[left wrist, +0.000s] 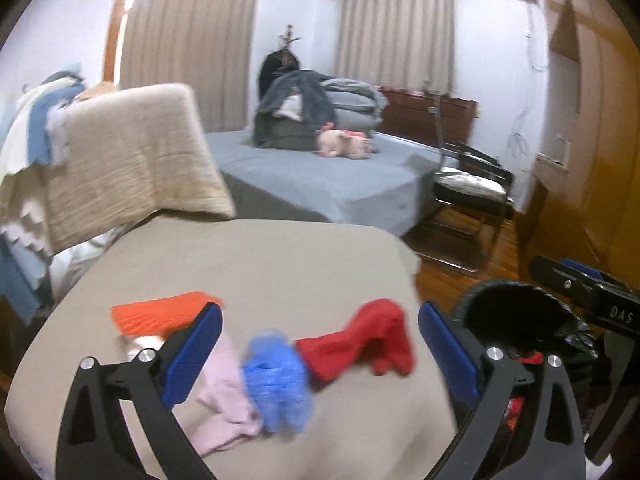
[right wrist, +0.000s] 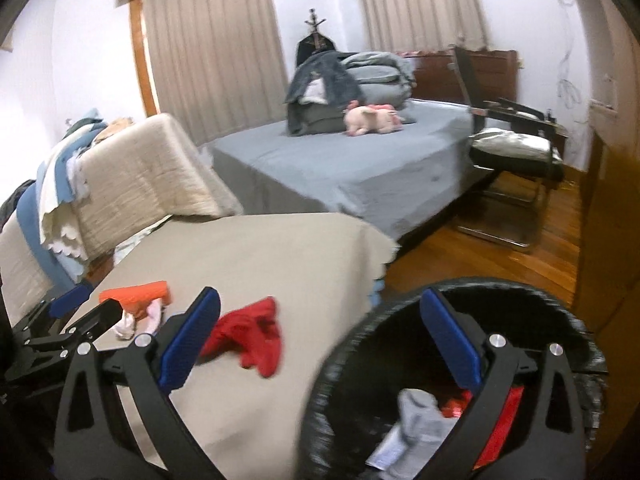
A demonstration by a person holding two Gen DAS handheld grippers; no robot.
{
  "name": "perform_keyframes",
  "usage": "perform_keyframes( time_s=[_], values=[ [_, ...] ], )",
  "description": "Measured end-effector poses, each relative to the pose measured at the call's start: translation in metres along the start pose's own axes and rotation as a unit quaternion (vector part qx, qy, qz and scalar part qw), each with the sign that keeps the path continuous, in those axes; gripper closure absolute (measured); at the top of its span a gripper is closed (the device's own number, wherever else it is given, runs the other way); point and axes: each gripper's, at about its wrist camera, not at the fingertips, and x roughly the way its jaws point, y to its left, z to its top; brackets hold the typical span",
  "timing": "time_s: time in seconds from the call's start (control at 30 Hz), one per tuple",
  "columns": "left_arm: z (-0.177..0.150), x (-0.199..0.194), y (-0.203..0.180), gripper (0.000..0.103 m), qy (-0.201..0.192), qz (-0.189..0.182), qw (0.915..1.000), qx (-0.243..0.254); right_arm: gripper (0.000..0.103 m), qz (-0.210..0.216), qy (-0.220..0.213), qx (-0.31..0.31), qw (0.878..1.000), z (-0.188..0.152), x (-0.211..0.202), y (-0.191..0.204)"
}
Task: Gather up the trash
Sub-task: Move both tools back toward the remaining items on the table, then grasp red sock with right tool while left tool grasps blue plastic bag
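Left gripper: my left gripper (left wrist: 320, 354) has its blue-padded fingers spread wide and holds nothing. It hangs low over the beige cloth-covered table (left wrist: 260, 264), pointing forward along the top.
Blue item: a crumpled blue plastic piece (left wrist: 276, 380) lies on the table, between the two fingers in the left wrist view. It is blurred, so I cannot tell if a finger touches it.
Pink item: a pale pink soft cloth piece (left wrist: 224, 400) lies just beside the blue one, on its left, partly behind the left finger.
Red item: a crumpled red cloth (left wrist: 368, 344) lies on the table to the right of the blue piece, near the table's right edge.
Orange item: a flat orange ribbed piece (left wrist: 160, 314) lies farther back on the left, behind the left fingertip.
Right gripper: my right gripper (right wrist: 320, 354) is also opened wide and empty. Its right finger is over the bin mouth, its left finger over the table.
Bin: a round bin lined with a black plastic bag (right wrist: 560, 316) stands beside the table's right edge. Inside I see a grey cloth piece (right wrist: 420, 424) and something red (right wrist: 508, 420).
Far: a bed with a grey-blue sheet (right wrist: 360, 168) carries a pink plush toy (right wrist: 372, 118).
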Motion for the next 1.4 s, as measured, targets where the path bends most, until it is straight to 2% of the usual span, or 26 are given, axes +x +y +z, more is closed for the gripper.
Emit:
perform_keyframes(
  time_s=[0.2, 0.37, 0.7, 1.03, 1.07, 1.13, 1.2, 1.27, 1.4],
  values=[
    [-0.009, 0.006, 0.035, 0.006, 0.004, 0.034, 0.9994, -0.012, 0.006, 0.019, 0.025, -0.018, 0.999, -0.004, 0.041, 0.037],
    [-0.018, 0.012, 0.053, 0.006, 0.01, 0.045, 0.9988, -0.018, 0.006, 0.019, 0.047, -0.022, 0.998, -0.013, 0.073, 0.056],
    [-0.024, 0.024, 0.073, 0.006, 0.015, 0.049, 0.9982, -0.032, 0.006, 0.003, 0.093, -0.023, 0.995, -0.03, 0.13, 0.071],
    [-0.029, 0.034, 0.08, 0.006, 0.028, 0.043, 0.9978, -0.042, 0.007, 0.007, 0.13, -0.029, 0.991, -0.045, 0.156, 0.076],
    [-0.029, 0.035, 0.081, 0.007, 0.029, 0.043, 0.9978, -0.042, 0.01, 0.008, 0.132, -0.029, 0.991, -0.046, 0.156, 0.076],
    [-0.03, 0.036, 0.079, 0.007, 0.03, 0.041, 0.9979, -0.041, 0.028, 0.012, 0.139, -0.033, 0.99, -0.048, 0.158, 0.078],
    [-0.03, 0.037, 0.079, 0.007, 0.032, 0.04, 0.9979, -0.041, 0.031, 0.016, 0.148, -0.035, 0.988, -0.049, 0.16, 0.078],
    [-0.031, 0.038, 0.078, 0.007, 0.033, 0.036, 0.9979, -0.042, 0.039, 0.021, 0.152, -0.035, 0.988, -0.051, 0.159, 0.078],
    [-0.032, 0.041, 0.07, 0.007, 0.036, 0.028, 0.9983, -0.037, 0.067, 0.032, 0.163, -0.039, 0.985, -0.054, 0.159, 0.078]
  ],
)
